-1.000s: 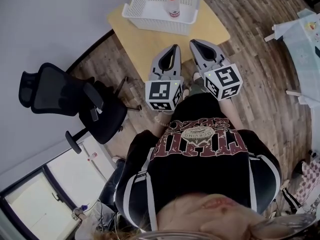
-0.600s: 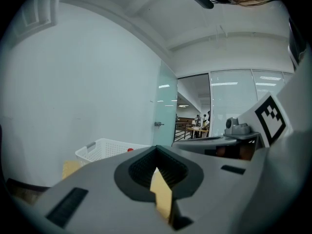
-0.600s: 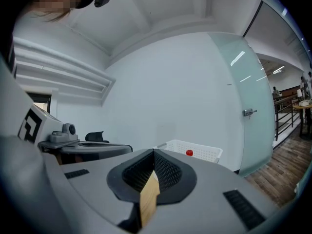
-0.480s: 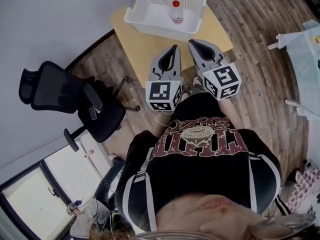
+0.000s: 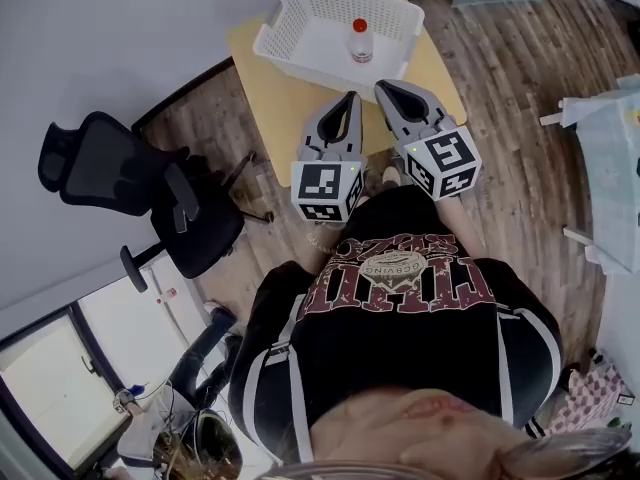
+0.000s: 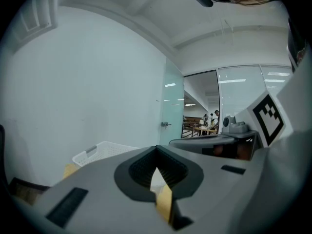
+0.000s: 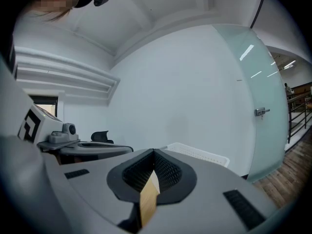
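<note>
Both grippers are held side by side in front of the person's chest, pointing at a small wooden table (image 5: 285, 103). My left gripper (image 5: 350, 96) is shut with nothing in it; its jaws meet at the tip (image 6: 156, 148). My right gripper (image 5: 381, 85) is also shut and empty, jaws closed together (image 7: 154, 151). Beyond them a white slotted basket (image 5: 300, 53) stands on the table, with a clear bottle with a red cap (image 5: 359, 40) upright inside. The basket rim (image 6: 100, 151) shows past the left jaws, and the basket rim (image 7: 200, 155) also shows past the right jaws.
A black office chair (image 5: 150, 193) stands left of the table, by a grey wall. Wood flooring (image 5: 520, 168) spreads to the right, where a pale table edge (image 5: 610, 108) shows. A frosted glass door (image 7: 263, 111) is on the right.
The table and basket have slid lower in the head view. The bottle's red cap has dropped out of both gripper views. Both grippers stay shut, side by side.
</note>
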`<state>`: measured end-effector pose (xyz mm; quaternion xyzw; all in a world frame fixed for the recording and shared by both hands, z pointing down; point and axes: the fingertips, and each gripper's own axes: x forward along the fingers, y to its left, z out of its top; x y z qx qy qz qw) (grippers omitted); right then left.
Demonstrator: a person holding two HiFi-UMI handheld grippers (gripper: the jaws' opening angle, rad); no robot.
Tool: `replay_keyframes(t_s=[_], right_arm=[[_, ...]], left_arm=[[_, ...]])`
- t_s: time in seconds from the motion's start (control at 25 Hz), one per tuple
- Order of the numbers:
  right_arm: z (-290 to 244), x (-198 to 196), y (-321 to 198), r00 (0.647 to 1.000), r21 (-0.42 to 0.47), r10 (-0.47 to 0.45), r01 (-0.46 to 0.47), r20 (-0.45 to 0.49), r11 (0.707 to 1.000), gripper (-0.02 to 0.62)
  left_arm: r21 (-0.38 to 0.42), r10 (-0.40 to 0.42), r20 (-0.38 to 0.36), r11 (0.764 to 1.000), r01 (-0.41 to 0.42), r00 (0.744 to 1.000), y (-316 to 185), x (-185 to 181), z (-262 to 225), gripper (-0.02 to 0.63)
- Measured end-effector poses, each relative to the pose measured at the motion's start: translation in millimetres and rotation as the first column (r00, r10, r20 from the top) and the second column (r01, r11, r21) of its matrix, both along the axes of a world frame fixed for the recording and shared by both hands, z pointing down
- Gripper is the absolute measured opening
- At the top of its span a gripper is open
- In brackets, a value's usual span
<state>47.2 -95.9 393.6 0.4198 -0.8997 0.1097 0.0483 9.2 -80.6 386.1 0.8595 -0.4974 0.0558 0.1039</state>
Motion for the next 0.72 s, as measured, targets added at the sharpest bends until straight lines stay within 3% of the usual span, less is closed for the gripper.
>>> replay_keyframes(t_s=[0.72], right_arm=[[5, 20, -46, 0.991, -0.004, -0.136, 0.136, -0.003, 0.991, 0.017]], left_arm=[[-0.005, -0.131, 0.001, 0.991, 0.131, 0.991, -42, 26, 5, 0.041]])
